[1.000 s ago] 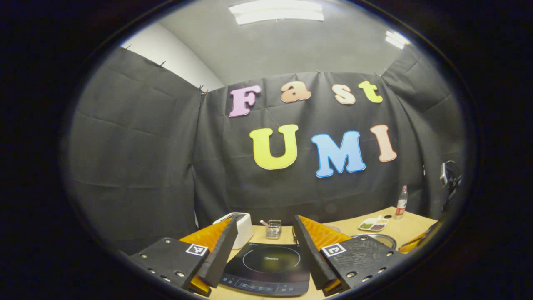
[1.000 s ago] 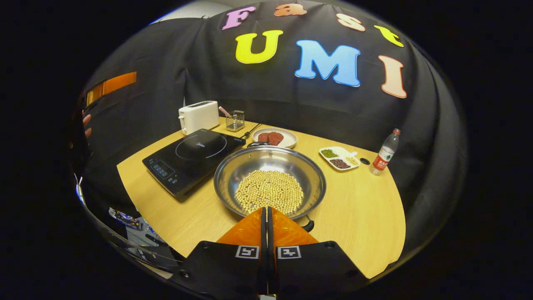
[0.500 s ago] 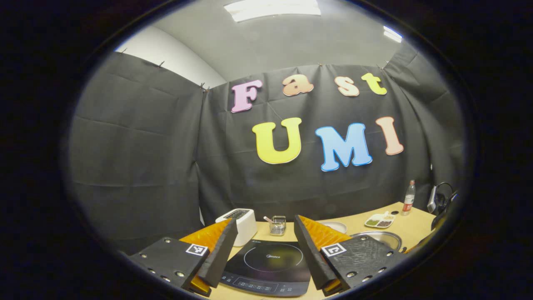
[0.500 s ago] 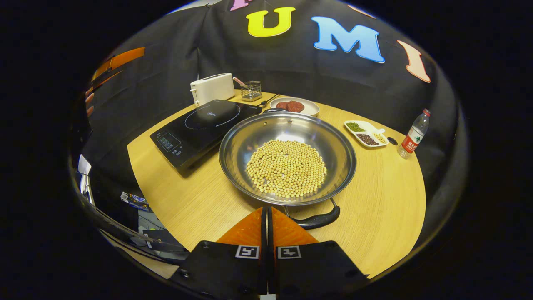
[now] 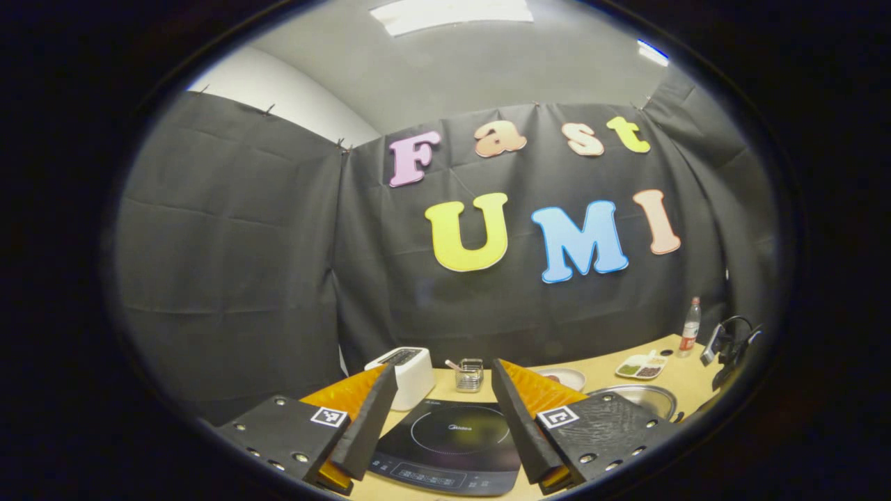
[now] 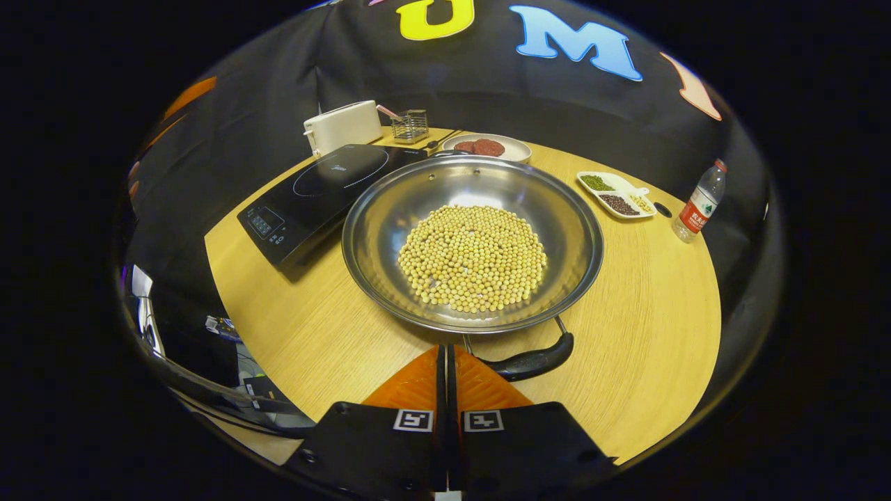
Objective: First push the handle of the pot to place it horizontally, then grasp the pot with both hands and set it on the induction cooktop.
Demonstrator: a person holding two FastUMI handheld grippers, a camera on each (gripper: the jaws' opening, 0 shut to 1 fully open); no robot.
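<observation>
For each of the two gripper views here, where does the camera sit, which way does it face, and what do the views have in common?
Left gripper view: rides on the left gripper, held low at the table's edge, facing level across the induction cooktop to the booth wall; its own fingers stand apart.
Right gripper view: rides on the right gripper, raised and tilted down at the pot and its near handle; its fingers are together.
Shared: cooktop, pot, toaster, bottle.

Left gripper view low and level, facing the wall across the induction cooktop (image 5: 449,447), right gripper view steeply down and close above the pot (image 6: 472,240), both sharing the cooktop and pot.
</observation>
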